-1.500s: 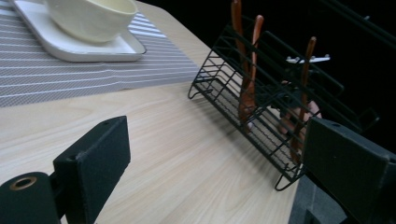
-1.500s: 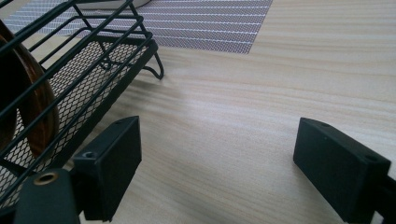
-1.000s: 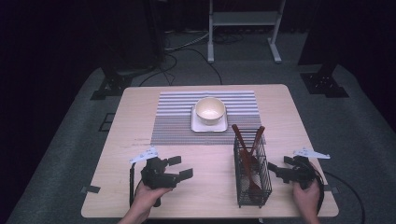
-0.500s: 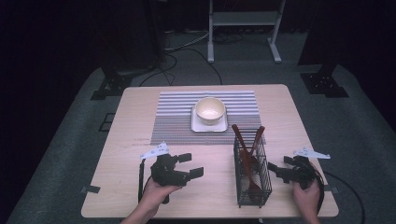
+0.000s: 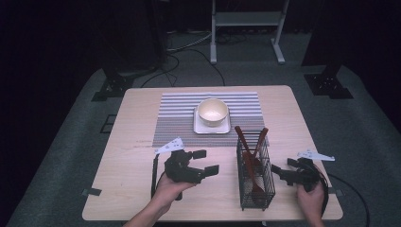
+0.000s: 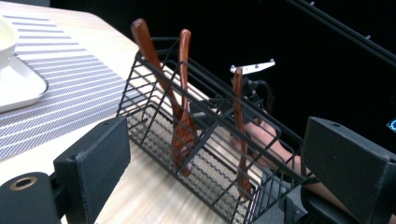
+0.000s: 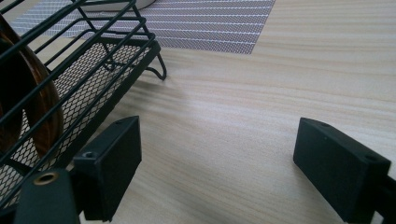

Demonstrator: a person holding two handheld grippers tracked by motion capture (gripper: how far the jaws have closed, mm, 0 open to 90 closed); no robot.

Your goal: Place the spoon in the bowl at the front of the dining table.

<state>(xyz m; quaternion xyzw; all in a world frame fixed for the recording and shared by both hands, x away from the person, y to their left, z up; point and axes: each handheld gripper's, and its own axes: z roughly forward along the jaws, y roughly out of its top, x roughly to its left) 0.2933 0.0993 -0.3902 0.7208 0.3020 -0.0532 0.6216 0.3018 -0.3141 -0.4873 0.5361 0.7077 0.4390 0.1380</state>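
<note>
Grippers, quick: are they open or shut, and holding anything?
Left gripper: open, holding nothing, aimed at the wire basket.
Right gripper: open, holding nothing, beside the basket.

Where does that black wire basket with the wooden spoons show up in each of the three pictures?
High view: the wire basket stands right of centre near the table's front edge, between the two grippers.
Left gripper view: the basket sits mid-picture, beyond the open jaws.
Right gripper view: its mesh floor and corner take the upper left.
Shared landmark: the striped placemat, top left in the left gripper view, along the top in the right gripper view.
</note>
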